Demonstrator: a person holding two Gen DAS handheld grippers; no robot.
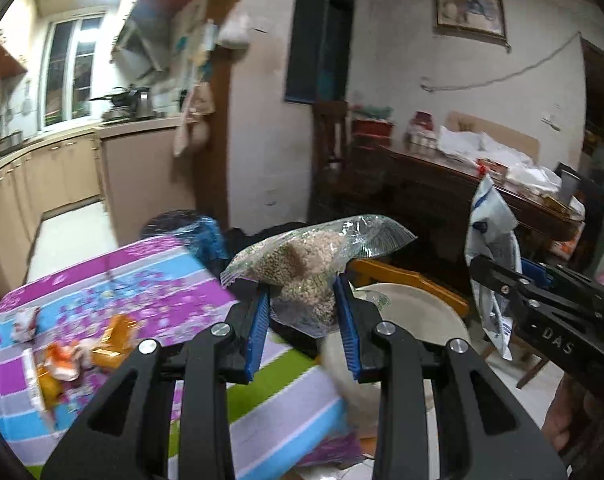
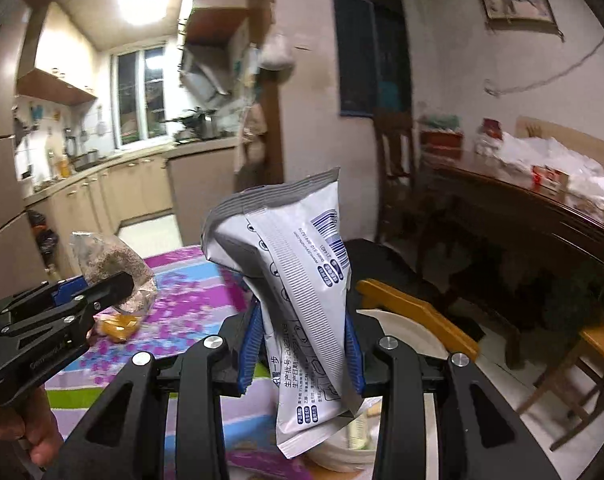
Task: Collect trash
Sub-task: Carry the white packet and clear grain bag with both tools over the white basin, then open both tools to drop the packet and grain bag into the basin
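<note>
Striped tablecloth (image 1: 174,276) littered with orange wrappers (image 1: 74,352). White bin (image 1: 414,312) at table edge. Left gripper (image 1: 304,320) clamped on grain bag (image 1: 302,264), right gripper (image 2: 302,344) clamped on white pouch (image 2: 298,280), both held above the bin.

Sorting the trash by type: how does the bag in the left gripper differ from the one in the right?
The clear bag shows grainy tan contents; the white packet is opaque, printed with a barcode. The clear bag bulges sideways; the white packet stands tall and flatter. Both are pinched between blue pads, by the left gripper and the right gripper.
</note>
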